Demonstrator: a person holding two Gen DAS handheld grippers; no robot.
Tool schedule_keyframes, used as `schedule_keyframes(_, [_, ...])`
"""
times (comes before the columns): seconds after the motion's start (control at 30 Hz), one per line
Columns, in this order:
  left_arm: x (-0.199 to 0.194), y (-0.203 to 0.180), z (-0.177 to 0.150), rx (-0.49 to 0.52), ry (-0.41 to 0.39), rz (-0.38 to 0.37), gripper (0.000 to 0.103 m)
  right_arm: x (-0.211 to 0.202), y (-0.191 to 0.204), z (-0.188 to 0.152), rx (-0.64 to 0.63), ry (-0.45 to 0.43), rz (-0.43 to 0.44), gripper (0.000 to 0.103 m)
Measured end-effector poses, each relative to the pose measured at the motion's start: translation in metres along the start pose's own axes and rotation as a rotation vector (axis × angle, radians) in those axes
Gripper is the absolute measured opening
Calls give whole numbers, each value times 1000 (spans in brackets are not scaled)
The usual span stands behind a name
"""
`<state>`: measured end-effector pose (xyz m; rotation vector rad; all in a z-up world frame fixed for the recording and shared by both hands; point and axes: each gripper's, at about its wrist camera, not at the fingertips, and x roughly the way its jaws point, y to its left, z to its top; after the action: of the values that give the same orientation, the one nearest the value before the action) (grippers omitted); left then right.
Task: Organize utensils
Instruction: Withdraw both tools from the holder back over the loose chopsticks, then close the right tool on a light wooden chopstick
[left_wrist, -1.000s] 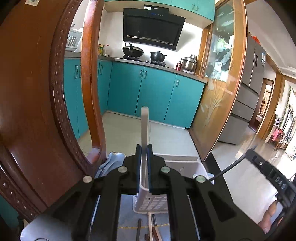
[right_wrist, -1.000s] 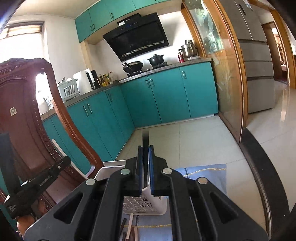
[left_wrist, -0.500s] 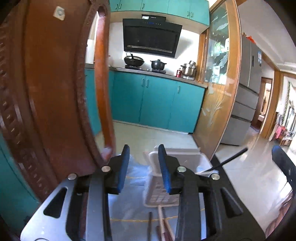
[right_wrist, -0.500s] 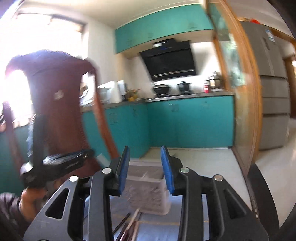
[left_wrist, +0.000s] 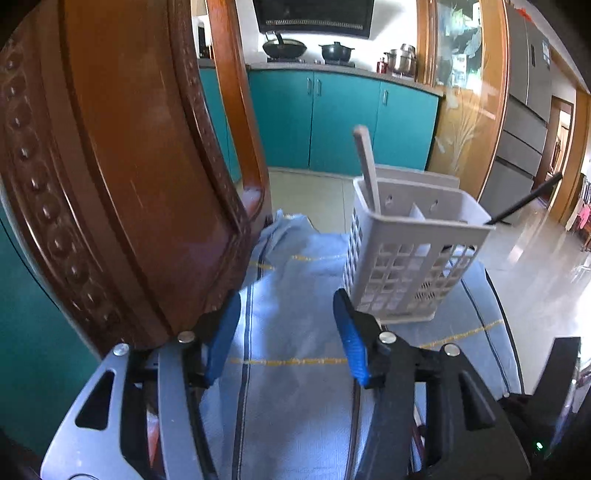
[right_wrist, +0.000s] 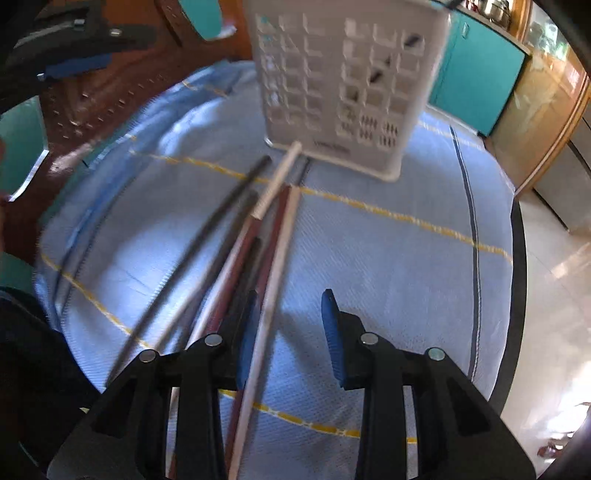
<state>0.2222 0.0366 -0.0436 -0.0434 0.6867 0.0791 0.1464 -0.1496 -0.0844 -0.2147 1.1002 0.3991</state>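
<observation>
A white slotted utensil holder (left_wrist: 413, 251) stands on a blue cloth (left_wrist: 295, 332). A pale chopstick (left_wrist: 365, 166) leans in its left compartment and a black chopstick (left_wrist: 528, 201) sticks out of its right one. My left gripper (left_wrist: 288, 336) is open and empty, low over the cloth near the holder. My right gripper (right_wrist: 290, 332) is open and empty just above several loose chopsticks (right_wrist: 255, 236), white, dark red and black, lying in front of the holder (right_wrist: 343, 77). A white chopstick (right_wrist: 275, 269) runs beside its left finger.
A carved wooden chair back (left_wrist: 122, 166) stands close on the left of the left gripper. The round table edge (right_wrist: 517, 258) falls off to the right, with tiled floor beyond. Teal kitchen cabinets (left_wrist: 343, 122) lie behind.
Both grippers opened and let go of their chopsticks, which now stand in the holder. Both have drawn back and tilted down; the right one now hangs over the loose chopsticks.
</observation>
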Motion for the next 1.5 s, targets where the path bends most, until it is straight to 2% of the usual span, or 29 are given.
schedule_keyframes(0.1, [4,-6,-3,11,25,0,57,0,-2,3,14,3,-2,35])
schedule_keyframes(0.17, [7,-8,-6,27,46,7,58,1,-4,4,24,9,-34,34])
schedule_keyframes(0.3, [13,-14,-14,57,90,9,58,-2,-9,4,46,26,-53,23])
schedule_keyframes(0.43, [22,-19,-21,77,138,10,58,-4,-14,3,60,23,-57,17])
schedule_keyframes(0.67, [31,-23,-28,93,195,12,64,-10,-27,8,76,-13,36,18])
schedule_keyframes(0.8, [36,-26,-34,112,222,23,65,0,-18,4,36,20,-2,18])
schedule_keyframes(0.93, [41,-28,-42,120,247,23,66,3,-20,10,36,9,-44,17])
schedule_keyframes(0.97, [42,-28,-43,118,254,21,66,3,-22,10,45,11,-44,15])
schedule_keyframes(1.03, [45,-26,-46,108,276,8,66,4,-29,8,70,21,-44,2])
schedule_keyframes(1.07, [49,-25,-46,102,288,0,66,3,-33,6,90,25,-36,1])
schedule_keyframes(1.23, [57,-22,-51,85,336,-34,66,2,-52,7,169,29,-13,1])
schedule_keyframes(1.33, [63,-25,-53,79,363,-66,65,-3,-62,7,215,9,36,1])
schedule_keyframes(1.4, [68,-28,-56,91,378,-64,55,-6,-59,10,206,-7,93,2])
schedule_keyframes(1.47, [73,-32,-59,102,395,-64,50,-8,-50,11,176,-15,132,5])
schedule_keyframes(1.5, [76,-33,-61,104,408,-67,49,-8,-42,12,152,-16,143,11])
